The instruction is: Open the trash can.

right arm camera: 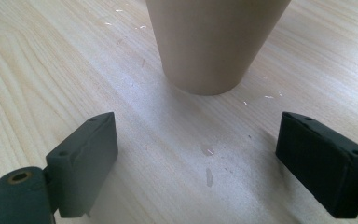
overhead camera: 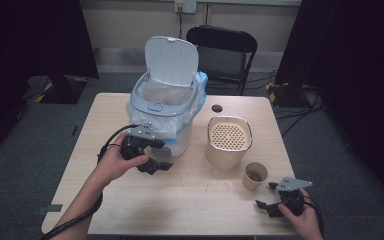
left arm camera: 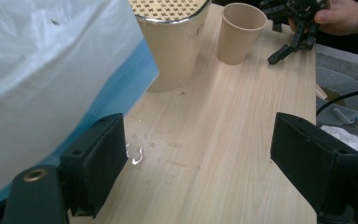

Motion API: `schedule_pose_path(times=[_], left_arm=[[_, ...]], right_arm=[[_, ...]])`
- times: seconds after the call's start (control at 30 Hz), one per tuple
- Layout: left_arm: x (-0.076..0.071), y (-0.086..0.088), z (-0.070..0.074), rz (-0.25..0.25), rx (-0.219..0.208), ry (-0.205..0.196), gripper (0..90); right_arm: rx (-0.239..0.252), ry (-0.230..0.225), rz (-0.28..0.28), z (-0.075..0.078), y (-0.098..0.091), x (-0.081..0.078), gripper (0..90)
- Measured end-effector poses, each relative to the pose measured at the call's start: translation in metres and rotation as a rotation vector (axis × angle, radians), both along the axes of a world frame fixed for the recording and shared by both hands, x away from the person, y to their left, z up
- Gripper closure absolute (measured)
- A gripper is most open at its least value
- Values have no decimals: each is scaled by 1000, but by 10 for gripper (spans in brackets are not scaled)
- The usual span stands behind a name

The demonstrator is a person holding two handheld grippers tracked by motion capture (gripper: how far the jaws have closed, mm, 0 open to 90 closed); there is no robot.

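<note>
l gripper (overhead camera: pixel 155 162) released, jaws wide, nothing btwn them; sits low just beside the front of the bin (overhead camera: pixel 165 115), which is at its 12 o'clock in high view; bin's white bag (left arm camera: pixel 51 70) w/ blue edge hangs at 10 o'clock of the jaws in l gripper view, near the l jaw, can't tell if touching; r gripper (overhead camera: pixel 266 196) also released, empty, near table (overhead camera: pixel 180 220) front edge; paper cup (overhead camera: pixel 255 176) upright at its 11 o'clock, close but apart; beige strainer pot (overhead camera: pixel 228 142) at cup's 11 o'clock, btwn cup and bin; bin lid (overhead camera: pixel 172 60) flipped up.

risks (my read): cup is light and narrow-based, so a fast or off-centre close by r gripper could tip or crush it and spill what's inside; table looks wet by l gripper, so things may slide; l jaw could snag the loose bag and drag it off the rim; pot stands close enough to get knocked on a carry to the bin.

view diffs: high view shows dark stuff in cup bottom and the open lid; l gripper view shows a wet patch (left arm camera: pixel 137 156) on the wood plus a grey container (left arm camera: pixel 342 98) past the table edge; r gripper view (right arm camera: pixel 198 163) shows small droplets (right arm camera: pixel 208 175) btwn the jaws and the cup wall (right arm camera: pixel 214 42) at 12 o'clock.
</note>
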State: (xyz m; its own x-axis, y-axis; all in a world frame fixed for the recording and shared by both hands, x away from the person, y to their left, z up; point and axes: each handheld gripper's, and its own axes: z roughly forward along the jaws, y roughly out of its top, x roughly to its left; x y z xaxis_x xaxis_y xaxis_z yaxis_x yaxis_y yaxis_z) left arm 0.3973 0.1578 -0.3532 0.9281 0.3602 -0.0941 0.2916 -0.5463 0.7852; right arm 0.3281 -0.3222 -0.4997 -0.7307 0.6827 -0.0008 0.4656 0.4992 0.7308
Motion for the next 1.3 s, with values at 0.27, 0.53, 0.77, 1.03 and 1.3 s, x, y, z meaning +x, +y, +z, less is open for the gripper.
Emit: schedule_pose_path(times=[0.27, 0.53, 0.77, 1.03, 1.3], left_arm=[[-3, 0, -17, 4, -3, 3, 180], [-5, 1, -38, 10, 12, 13, 180], [-9, 0, -57, 13, 23, 27, 180], [-11, -3, -75, 1, 40, 40, 180], [-15, -5, -94, -2, 47, 43, 180]], right_arm=[[0, 0, 0, 0, 0, 0, 121], [0, 0, 0, 0, 0, 0, 122], [0, 0, 0, 0, 0, 0, 121], [0, 0, 0, 0, 0, 0, 121], [0, 0, 0, 0, 0, 0, 121]])
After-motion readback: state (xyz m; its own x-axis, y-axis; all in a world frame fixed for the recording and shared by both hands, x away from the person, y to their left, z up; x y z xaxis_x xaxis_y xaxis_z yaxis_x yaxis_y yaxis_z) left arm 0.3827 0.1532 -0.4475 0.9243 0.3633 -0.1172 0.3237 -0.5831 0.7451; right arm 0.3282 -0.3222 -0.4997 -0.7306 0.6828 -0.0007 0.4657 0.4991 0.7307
